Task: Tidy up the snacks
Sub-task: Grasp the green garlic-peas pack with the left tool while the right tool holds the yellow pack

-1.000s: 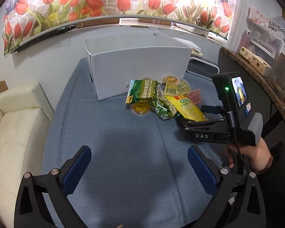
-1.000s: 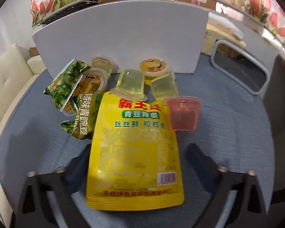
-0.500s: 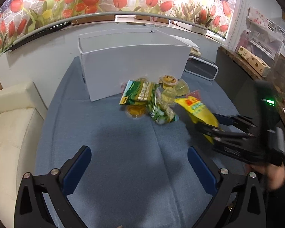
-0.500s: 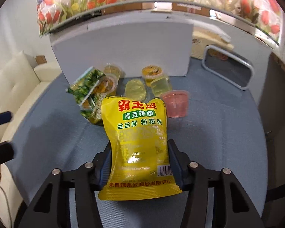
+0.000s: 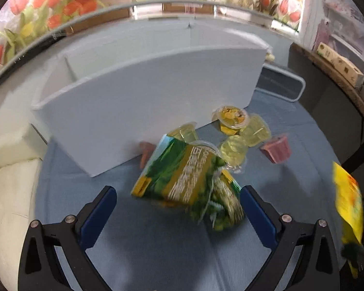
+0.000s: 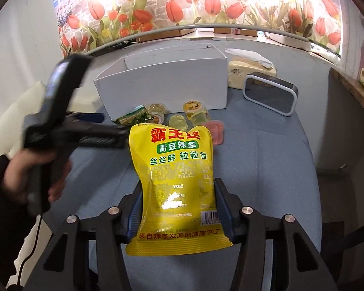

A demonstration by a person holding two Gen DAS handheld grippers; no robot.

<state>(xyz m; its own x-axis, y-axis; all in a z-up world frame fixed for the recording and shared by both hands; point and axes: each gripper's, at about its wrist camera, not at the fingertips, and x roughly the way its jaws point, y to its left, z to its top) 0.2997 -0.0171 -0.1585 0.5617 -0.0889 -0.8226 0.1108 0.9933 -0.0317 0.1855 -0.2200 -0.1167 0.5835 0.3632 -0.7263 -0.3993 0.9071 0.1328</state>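
Two hand-held grippers: our right hand-held gripper (image 6: 178, 214) clamps the yellow snack pouch (image 6: 176, 181), lifted clear for the white box (image 6: 162, 89) at 12 o'clock; left hand-held gripper (image 5: 177, 208) gapes wide around the green snack packet (image 5: 182, 177), not yet touching.

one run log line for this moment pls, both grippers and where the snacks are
right gripper: shut on yellow snack bag, lifted | left gripper: open around green snack bags | white box: behind pile
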